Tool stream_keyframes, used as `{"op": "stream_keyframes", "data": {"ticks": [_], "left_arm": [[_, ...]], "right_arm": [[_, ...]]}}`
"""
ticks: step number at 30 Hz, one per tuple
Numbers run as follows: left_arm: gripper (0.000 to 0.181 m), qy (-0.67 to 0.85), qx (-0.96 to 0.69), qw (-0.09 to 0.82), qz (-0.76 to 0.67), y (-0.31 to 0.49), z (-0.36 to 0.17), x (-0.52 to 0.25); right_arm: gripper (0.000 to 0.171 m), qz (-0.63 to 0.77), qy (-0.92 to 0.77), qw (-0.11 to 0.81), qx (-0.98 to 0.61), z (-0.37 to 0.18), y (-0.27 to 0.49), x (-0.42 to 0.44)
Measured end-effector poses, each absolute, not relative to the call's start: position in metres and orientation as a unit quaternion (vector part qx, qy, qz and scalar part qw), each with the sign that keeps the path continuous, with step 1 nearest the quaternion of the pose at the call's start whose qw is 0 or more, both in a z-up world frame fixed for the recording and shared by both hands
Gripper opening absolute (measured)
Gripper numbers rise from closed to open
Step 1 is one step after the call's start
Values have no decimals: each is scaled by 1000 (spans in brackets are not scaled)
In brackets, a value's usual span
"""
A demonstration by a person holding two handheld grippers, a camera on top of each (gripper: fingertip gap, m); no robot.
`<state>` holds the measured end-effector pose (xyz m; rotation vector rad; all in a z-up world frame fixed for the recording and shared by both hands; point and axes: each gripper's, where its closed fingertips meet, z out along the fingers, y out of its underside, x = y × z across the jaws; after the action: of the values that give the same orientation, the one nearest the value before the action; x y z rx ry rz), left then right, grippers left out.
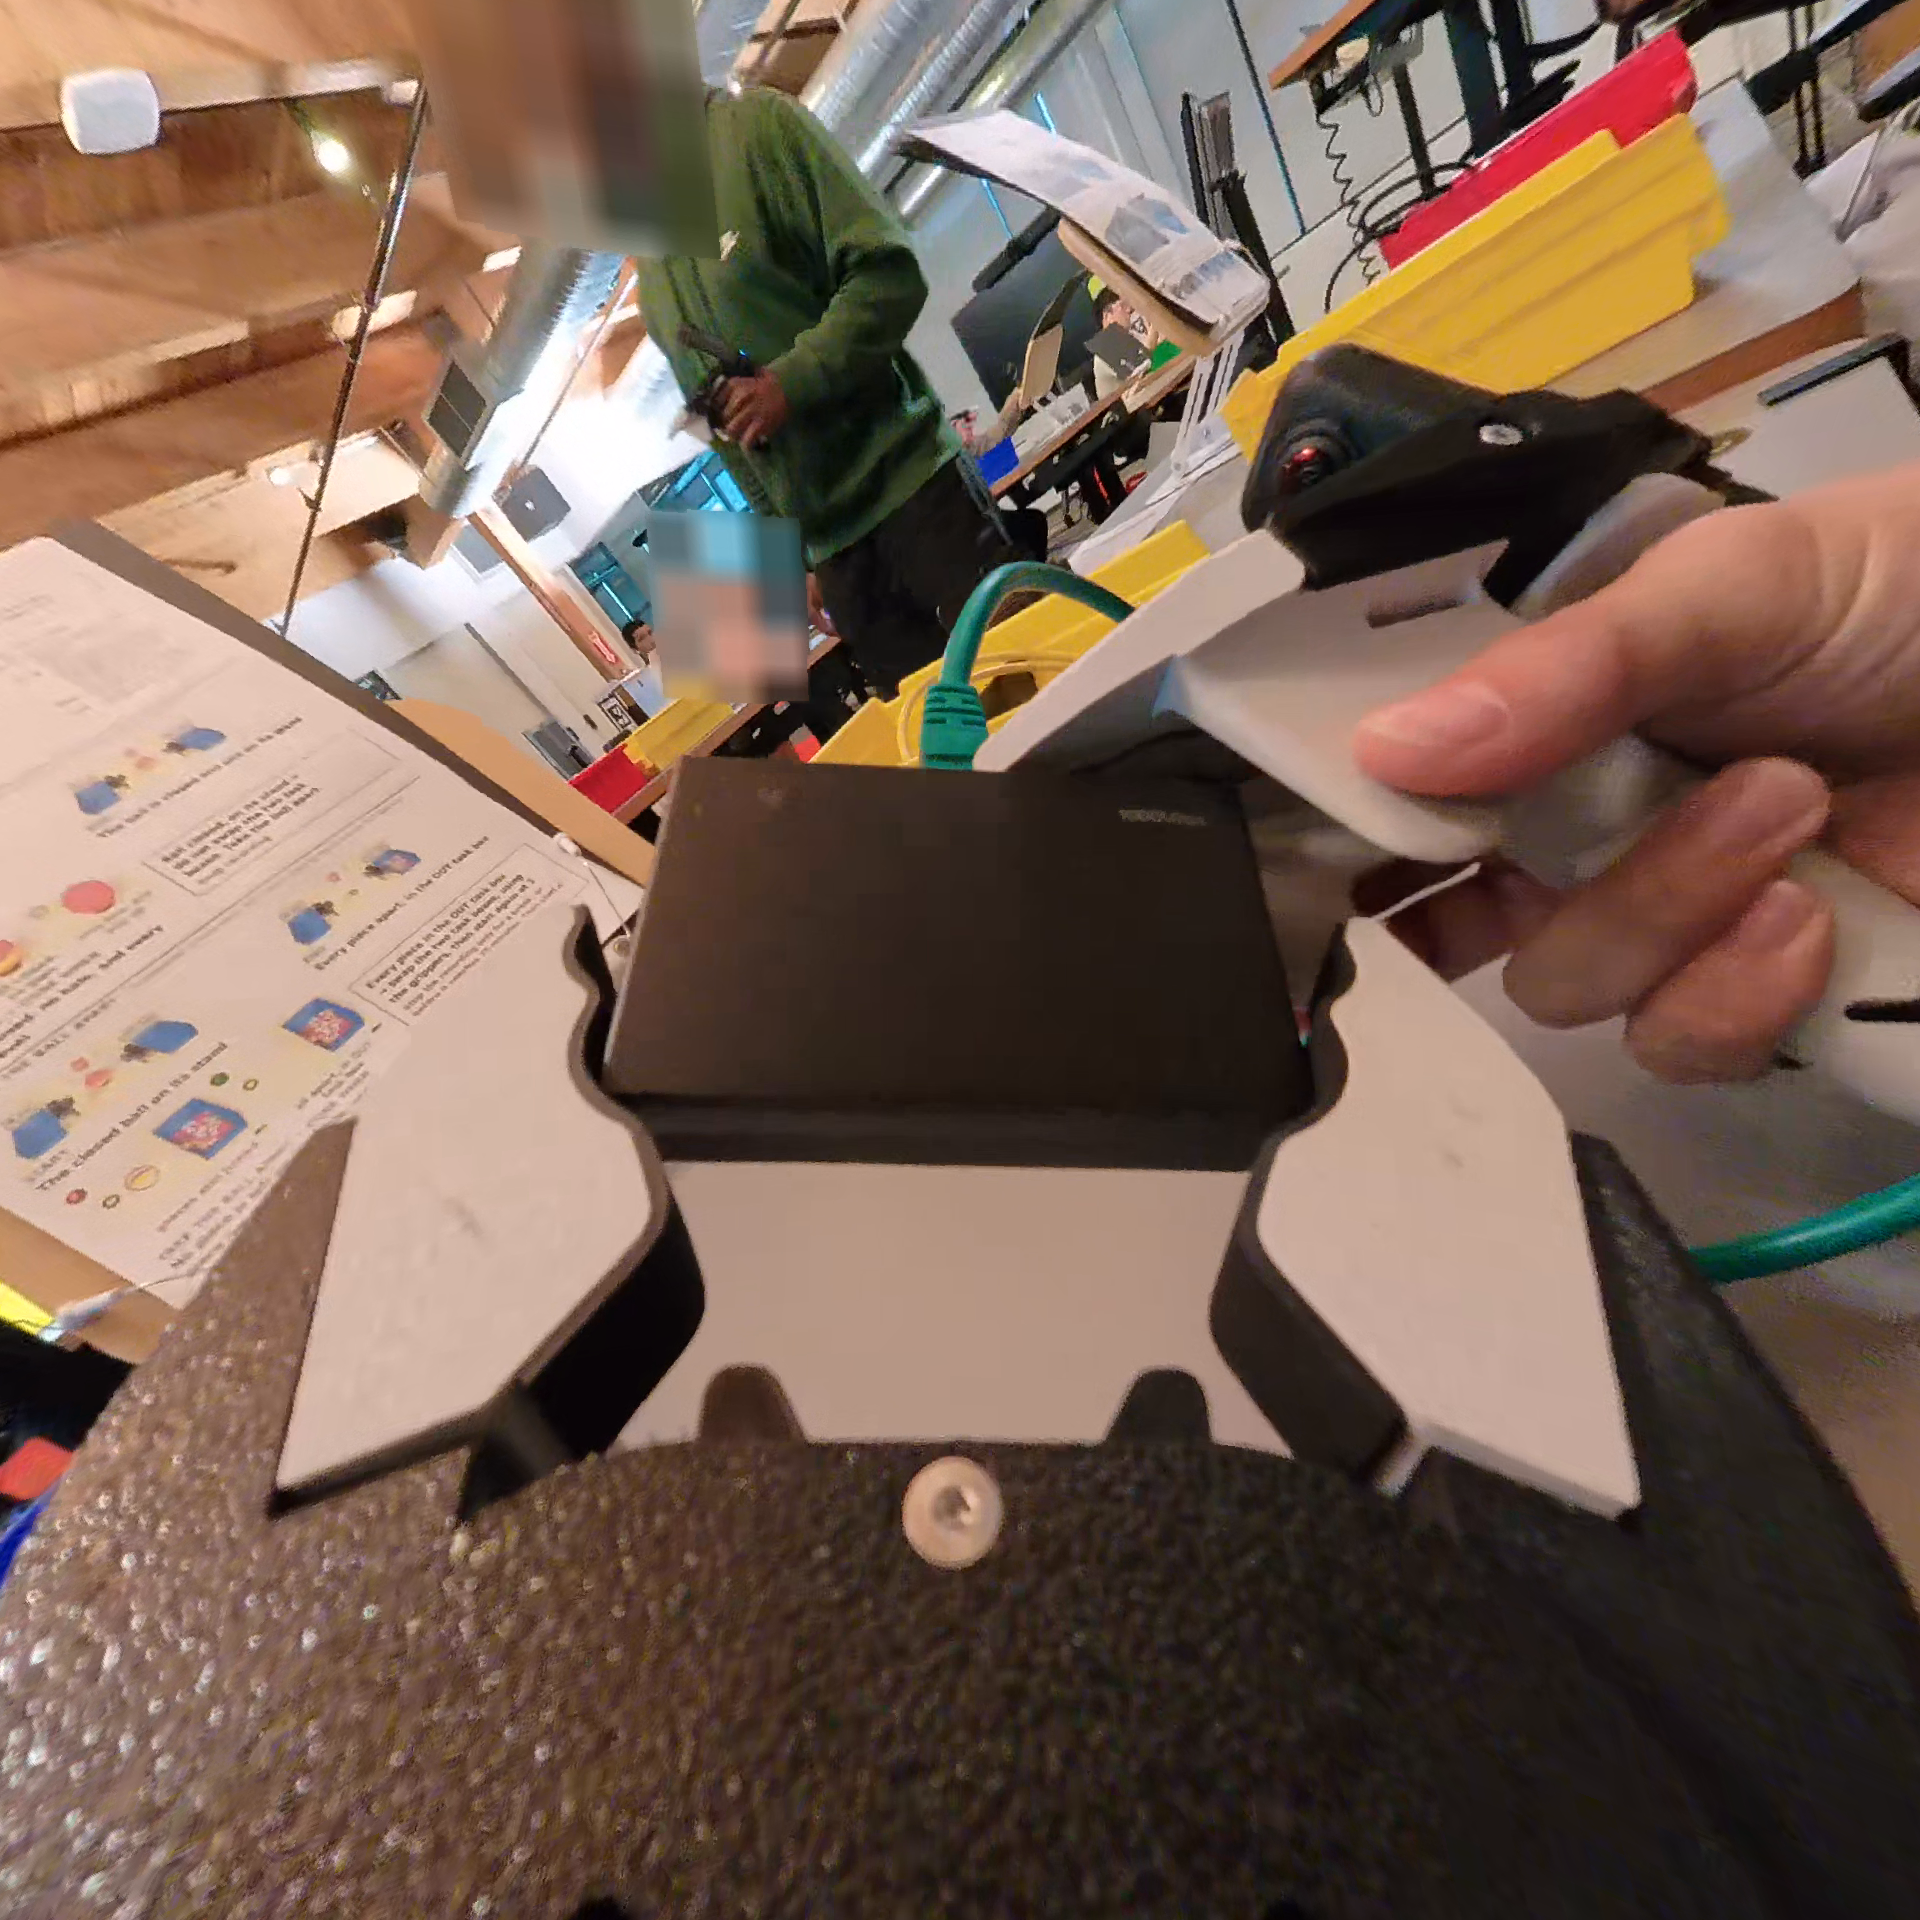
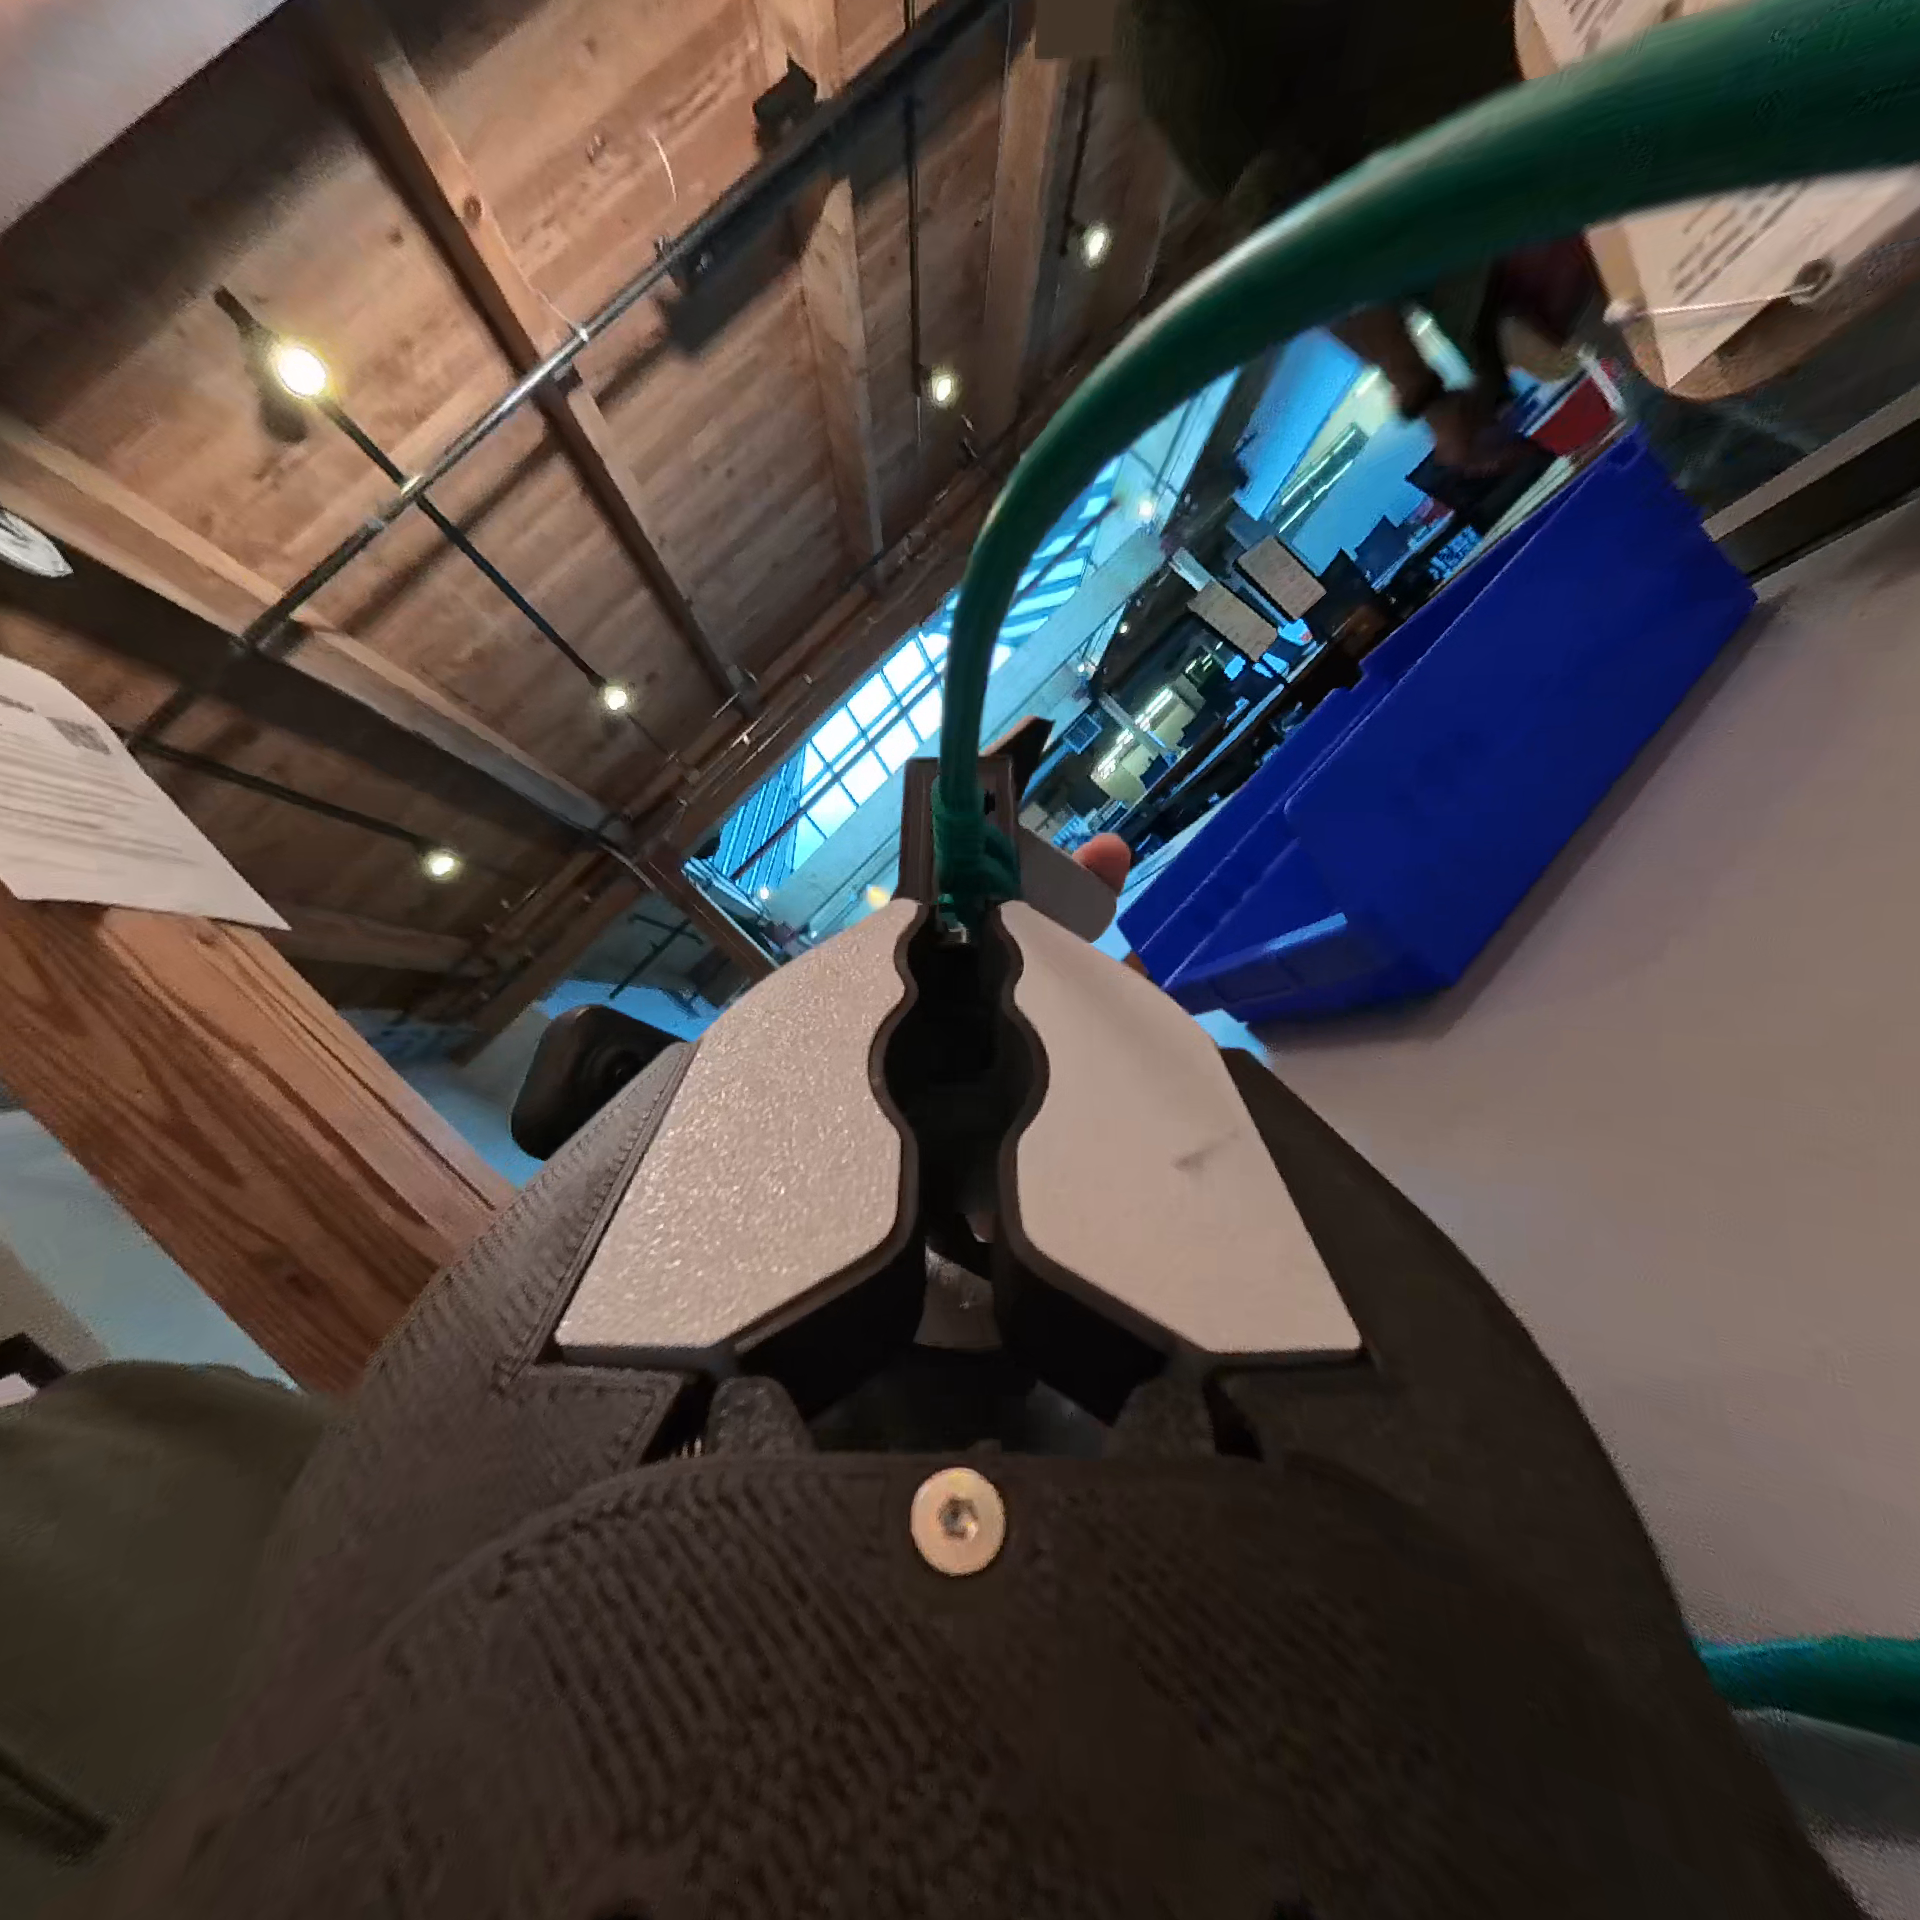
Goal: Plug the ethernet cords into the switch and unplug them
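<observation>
In the left wrist view my left gripper (image 1: 966, 940) is shut on the black switch (image 1: 935, 935), one finger on each side of it. A green ethernet cord (image 1: 1039, 582) arcs down to its plug (image 1: 951, 727) at the switch's far edge. My right gripper (image 1: 1049, 743), held by a hand (image 1: 1662, 790), reaches to that same edge. In the right wrist view my right gripper (image 2: 961, 914) is shut on the green plug (image 2: 966, 862) at its fingertips, and the cord (image 2: 977, 675) loops up and to the right. Whether the plug sits in a port is hidden.
A printed instruction sheet (image 1: 208, 883) stands at the left. Yellow bins (image 1: 1507, 260) and a person in green (image 1: 810, 312) are behind. A blue bin (image 2: 1455, 779) sits on the grey table (image 2: 1558, 1143) at the right, and a wooden post (image 2: 208, 1091) at the left. My two grippers' fingertips are within a few centimetres of each other.
</observation>
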<state>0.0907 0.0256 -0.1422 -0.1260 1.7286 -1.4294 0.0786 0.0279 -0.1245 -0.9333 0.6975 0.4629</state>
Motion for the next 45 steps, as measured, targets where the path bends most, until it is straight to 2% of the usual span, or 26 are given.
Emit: {"op": "stream_keyframes", "data": {"ticks": [5, 23, 36, 38, 45], "left_arm": [[124, 695, -58, 433, -571, 29, -145, 94], [124, 687, -43, 428, -586, 27, -139, 87], [124, 684, -40, 438, -582, 26, -137, 86], [124, 680, -39, 441, -585, 27, -134, 85], [124, 685, -38, 423, -592, 24, -138, 84]], "right_arm": [[15, 177, 329, 811, -450, -127, 32, 81], [18, 254, 338, 823, -381, -129, 30, 80], [28, 267, 336, 825, -369, -132, 30, 80], [45, 264, 358, 812, -379, -140, 33, 83], [24, 285, 342, 821, -357, -130, 34, 80]]}}
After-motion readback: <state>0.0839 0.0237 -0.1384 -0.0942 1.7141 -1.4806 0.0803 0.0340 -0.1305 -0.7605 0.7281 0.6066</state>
